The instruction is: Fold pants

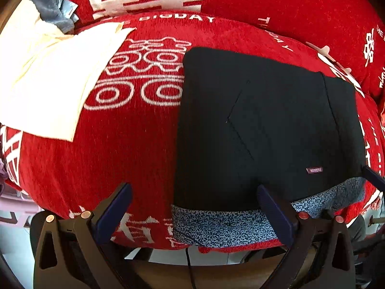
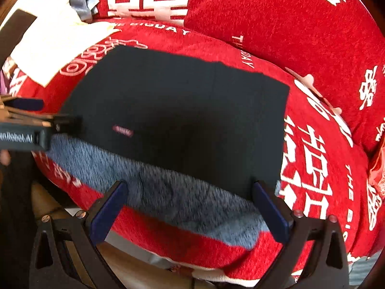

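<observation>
Black pants (image 1: 264,125) lie folded into a flat rectangle on a red cushion (image 1: 120,149), with a small label on top and grey fleece lining (image 1: 228,224) showing along the near edge. My left gripper (image 1: 195,207) hovers open at the near left corner of the pants, holding nothing. In the right wrist view the same pants (image 2: 180,110) and lining (image 2: 168,195) fill the middle. My right gripper (image 2: 190,207) stands open over the near edge, empty. The left gripper's body (image 2: 26,125) shows at the left edge of that view.
A cream folded cloth (image 1: 48,79) lies at the left on the red cushion. A grey garment (image 1: 55,2) is bunched at the far left corner. More red cushions (image 1: 300,12) with white lettering rise behind. The cushion's front edge drops off near the grippers.
</observation>
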`<state>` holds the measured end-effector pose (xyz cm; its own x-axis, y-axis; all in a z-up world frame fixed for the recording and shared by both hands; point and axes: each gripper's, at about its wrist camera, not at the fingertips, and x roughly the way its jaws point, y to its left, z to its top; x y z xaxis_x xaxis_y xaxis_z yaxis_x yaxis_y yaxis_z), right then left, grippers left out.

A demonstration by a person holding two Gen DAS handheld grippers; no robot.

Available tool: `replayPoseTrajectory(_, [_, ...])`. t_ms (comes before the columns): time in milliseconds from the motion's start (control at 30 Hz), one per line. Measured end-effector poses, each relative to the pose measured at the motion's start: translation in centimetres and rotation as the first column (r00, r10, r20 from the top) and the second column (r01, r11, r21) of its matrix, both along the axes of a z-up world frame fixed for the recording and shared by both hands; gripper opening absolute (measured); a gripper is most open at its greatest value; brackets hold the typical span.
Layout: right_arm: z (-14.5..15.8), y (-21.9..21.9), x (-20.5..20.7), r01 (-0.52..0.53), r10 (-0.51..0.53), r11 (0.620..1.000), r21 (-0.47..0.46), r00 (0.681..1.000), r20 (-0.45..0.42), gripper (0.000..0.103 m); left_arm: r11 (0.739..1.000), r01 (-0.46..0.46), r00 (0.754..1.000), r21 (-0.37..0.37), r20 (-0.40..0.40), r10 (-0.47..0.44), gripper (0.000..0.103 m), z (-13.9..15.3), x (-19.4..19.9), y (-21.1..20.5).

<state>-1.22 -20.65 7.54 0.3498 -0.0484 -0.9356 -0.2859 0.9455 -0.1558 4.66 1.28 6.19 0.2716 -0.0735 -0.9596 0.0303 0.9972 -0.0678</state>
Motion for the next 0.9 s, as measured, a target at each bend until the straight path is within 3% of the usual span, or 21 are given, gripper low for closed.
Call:
replayPoseTrajectory(200, [-1.3, -0.5, 0.2, 0.014, -0.015, 1.000, 0.013, 1.000, 0.016, 0.103, 1.000, 0.006, 1.000, -0.028, 0.005, -0.006, 0.103, -0.9, 0.5, 0.2])
replayPoseTrajectory(333, [-0.6, -0.2, 0.0, 0.003, -0.003, 1.000, -0.001, 1.000, 0.002, 0.103, 1.000, -0.005, 1.000, -0.018, -0.008, 0.005, 0.103, 0.0, 0.6, 0.5])
replayPoseTrajectory(467, [2.1, -1.0, 0.0, 0.082, -0.082, 0.995, 0.048, 0.997, 0.007, 0.103, 1.000, -0.001, 1.000, 0.013, 0.030, 0.001, 0.103, 1.9, -0.4, -0.4])
replayPoseTrajectory(567, [3.7, -1.6, 0.1, 0.159, -0.159, 0.987, 0.032, 0.987, 0.023, 0.103, 1.000, 0.025, 0.998, 0.015, 0.054, -0.026, 0.103, 2.9, -1.0, -1.6])
replayPoseTrajectory(700, [4.3, -2.4, -0.2, 0.217, -0.217, 0.976, 0.001, 0.976, 0.025, 0.103, 0.998, 0.037, 0.995, 0.041, 0.095, -0.041, 0.103, 3.7, -1.9, -2.9])
replayPoseTrajectory(800, [4.6, -3.4, -0.7, 0.275, -0.276, 0.960, 0.053, 0.961, 0.021, 0.103, 0.998, 0.019, 0.989, 0.065, 0.145, -0.028, 0.103, 4.0, -2.7, -3.4])
replayPoseTrajectory(900, [4.4, -3.9, -0.3, 0.312, -0.313, 0.948, 0.068, 0.950, 0.006, 0.103, 0.998, 0.020, 0.994, 0.052, 0.103, -0.025, 0.103, 3.3, -2.5, -3.5])
